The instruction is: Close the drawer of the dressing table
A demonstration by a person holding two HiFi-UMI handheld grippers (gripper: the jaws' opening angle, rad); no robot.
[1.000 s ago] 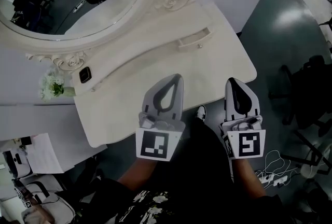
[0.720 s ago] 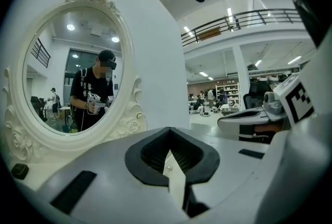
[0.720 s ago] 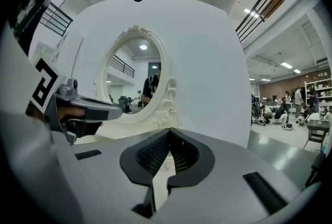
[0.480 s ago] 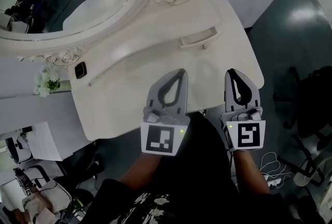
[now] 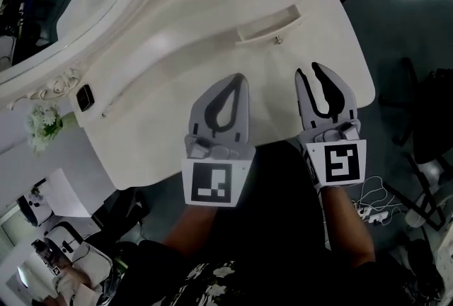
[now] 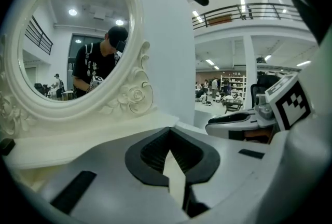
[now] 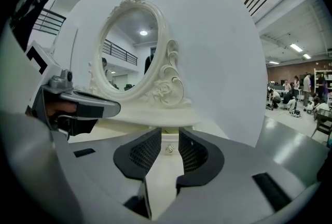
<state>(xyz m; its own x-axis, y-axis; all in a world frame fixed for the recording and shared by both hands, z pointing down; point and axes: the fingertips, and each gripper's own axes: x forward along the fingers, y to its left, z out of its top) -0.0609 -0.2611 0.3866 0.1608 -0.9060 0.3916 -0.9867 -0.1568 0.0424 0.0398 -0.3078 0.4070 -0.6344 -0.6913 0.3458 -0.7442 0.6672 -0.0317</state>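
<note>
Right gripper [image 5: 308,71] jaws have just been opening, now apart and empty. The drawer [image 5: 266,23] lies at its eleven o'clock, untouched; left gripper [image 5: 239,78] jaws together

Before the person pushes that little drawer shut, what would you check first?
1. Drawer needs closing: ok, it sticks out from the dressing table.
2. Right gripper ready: ok, its jaws have just been opening, with nothing between them.
3. Aim: ok, in the right gripper view the drawer's knob sits in line with the gap, farther ahead.
4. Contact with the drawer: not ok, the right gripper is short of it.
5. Left gripper out of the way: ok, shut, empty and off to the side.
6. Drawer contents blocking closure: cannot tell.
</note>
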